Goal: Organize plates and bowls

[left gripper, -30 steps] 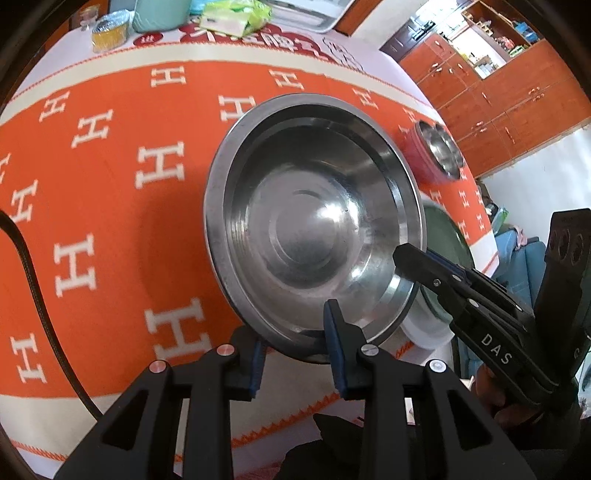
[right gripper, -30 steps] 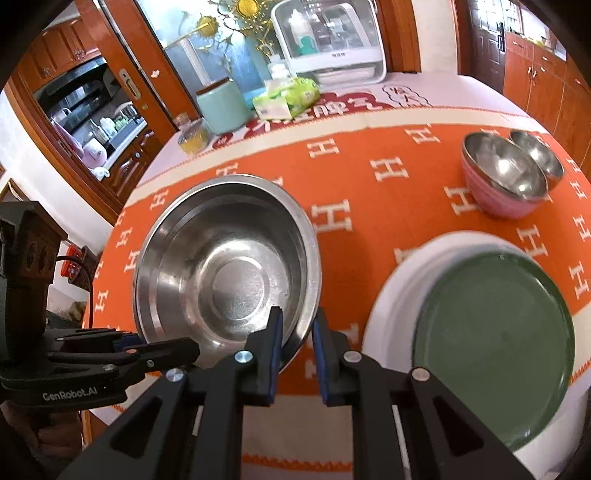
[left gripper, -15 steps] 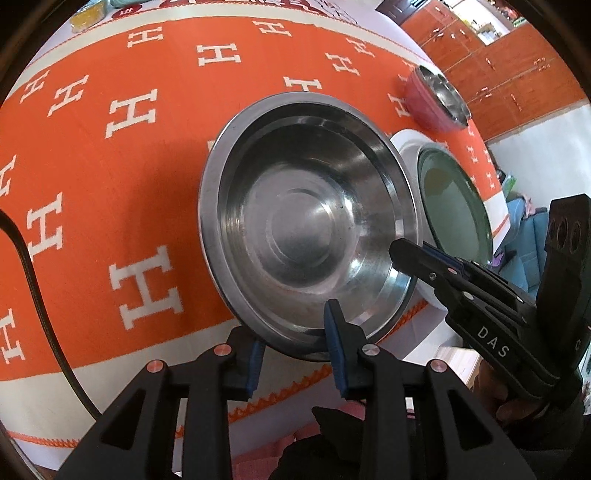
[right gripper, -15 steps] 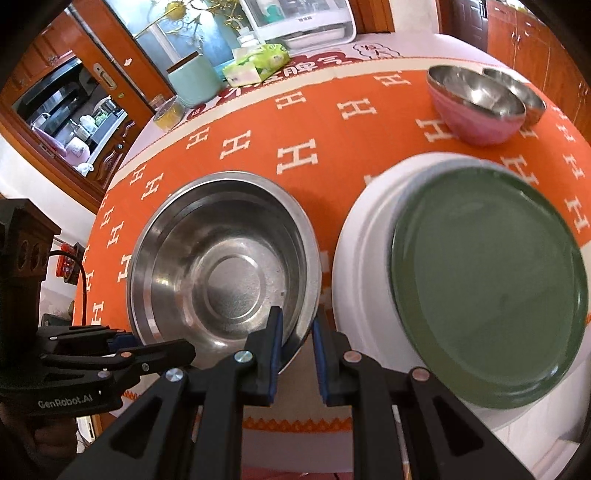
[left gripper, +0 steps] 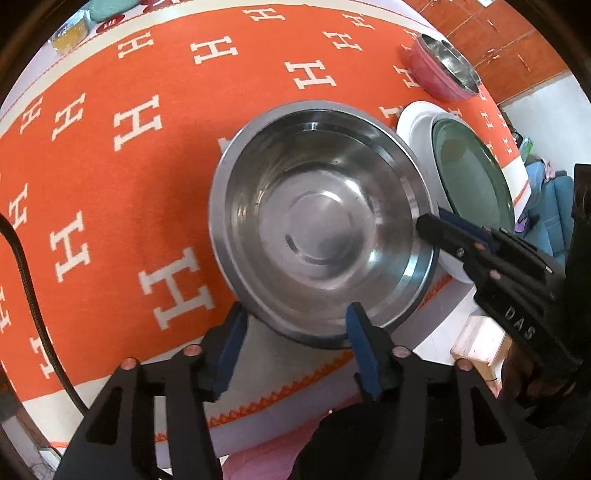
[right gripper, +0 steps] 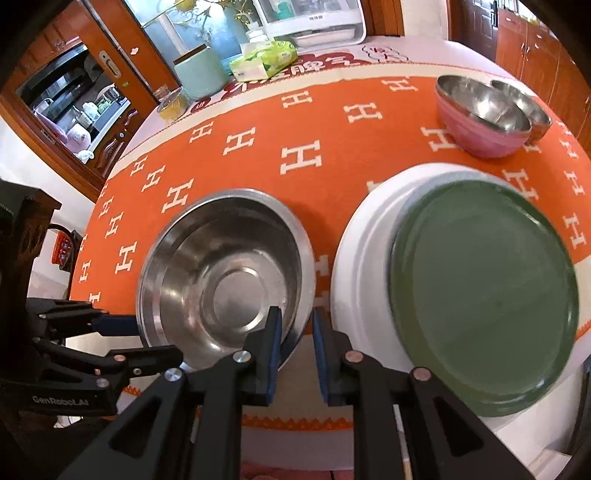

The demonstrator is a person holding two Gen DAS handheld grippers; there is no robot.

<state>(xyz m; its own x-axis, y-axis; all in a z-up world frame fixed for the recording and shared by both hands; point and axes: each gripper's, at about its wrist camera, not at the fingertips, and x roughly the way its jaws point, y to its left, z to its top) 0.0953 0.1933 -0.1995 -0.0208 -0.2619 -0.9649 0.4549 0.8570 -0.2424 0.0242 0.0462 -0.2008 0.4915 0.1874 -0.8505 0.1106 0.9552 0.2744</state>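
Observation:
A large steel bowl point(left gripper: 317, 236) point(right gripper: 225, 273) sits on the orange tablecloth near the table's front edge. My left gripper point(left gripper: 295, 332) is open, its fingers spread either side of the bowl's near rim. My right gripper point(right gripper: 295, 332) has its jaws a little apart astride the bowl's right rim; it shows in the left wrist view point(left gripper: 443, 229) with one finger inside the bowl. A green plate point(right gripper: 484, 291) point(left gripper: 472, 173) lies on a white plate point(right gripper: 365, 258) to the right. A pink bowl point(right gripper: 480, 114) and a small steel bowl point(right gripper: 524, 103) stand behind.
The orange tablecloth point(right gripper: 303, 158) covers a round table. At the back stand a mint canister point(right gripper: 201, 74), a tissue pack point(right gripper: 264, 59), a small jar point(right gripper: 171, 105) and a white appliance point(right gripper: 306, 18). A wooden stool point(left gripper: 480, 343) is below the table edge.
Both grippers carried the steel bowl toward the plates and it now rests on the cloth. My left gripper has opened wide and my right jaws have loosened.

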